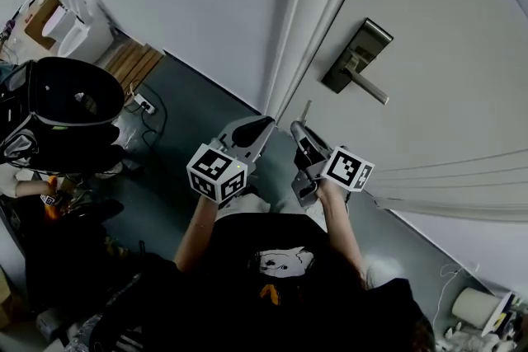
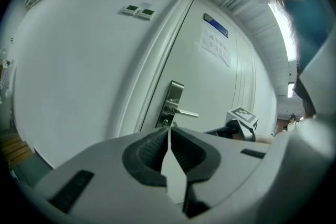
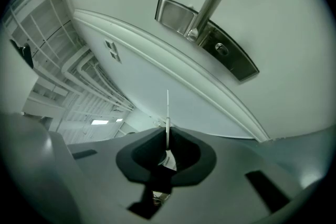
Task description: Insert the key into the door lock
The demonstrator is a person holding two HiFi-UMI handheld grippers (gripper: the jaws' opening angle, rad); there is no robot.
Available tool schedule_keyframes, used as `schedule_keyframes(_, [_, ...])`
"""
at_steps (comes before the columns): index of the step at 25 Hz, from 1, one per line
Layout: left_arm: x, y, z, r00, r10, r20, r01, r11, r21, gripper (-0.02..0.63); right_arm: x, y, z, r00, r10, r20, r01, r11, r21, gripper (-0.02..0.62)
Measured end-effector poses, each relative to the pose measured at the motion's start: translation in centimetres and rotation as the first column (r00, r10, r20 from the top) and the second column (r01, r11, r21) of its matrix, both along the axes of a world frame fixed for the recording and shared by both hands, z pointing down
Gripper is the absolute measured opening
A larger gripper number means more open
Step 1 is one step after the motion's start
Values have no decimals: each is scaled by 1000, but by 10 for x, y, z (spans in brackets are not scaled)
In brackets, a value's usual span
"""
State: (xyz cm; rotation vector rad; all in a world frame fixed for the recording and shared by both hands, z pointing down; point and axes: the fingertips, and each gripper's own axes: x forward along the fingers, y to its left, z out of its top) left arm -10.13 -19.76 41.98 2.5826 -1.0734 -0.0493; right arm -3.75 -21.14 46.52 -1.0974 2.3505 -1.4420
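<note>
Head view | right claw (image 1: 299, 129) grips key (image 1: 306, 110), tip up | left claw (image 1: 265, 124) closed alongside

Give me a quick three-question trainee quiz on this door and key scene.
1. True or false: the key is already inside the lock.
2. Which gripper holds the key?
3. The left gripper has its jaws: A wide apart, B together.
Key: 1 false, the key is short of the door; 2 the right gripper; 3 B.
</note>
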Motion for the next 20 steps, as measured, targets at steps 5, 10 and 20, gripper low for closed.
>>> schedule_keyframes(5, [18,0,7,997,82,-13,-82,997,-13,21,17,-6,1,997,75,28,-75,997,-2,20])
schedule_keyframes(10, [39,-4,9,991,132,-14,-132,991,-26,23,37,-20,-2,987,140,77,-140,990,-8,20])
schedule_keyframes(20, [80,-1,-5,978,206,33,-207,978,12,23,68,-46,3,967,191,171,-188,982,-38,20])
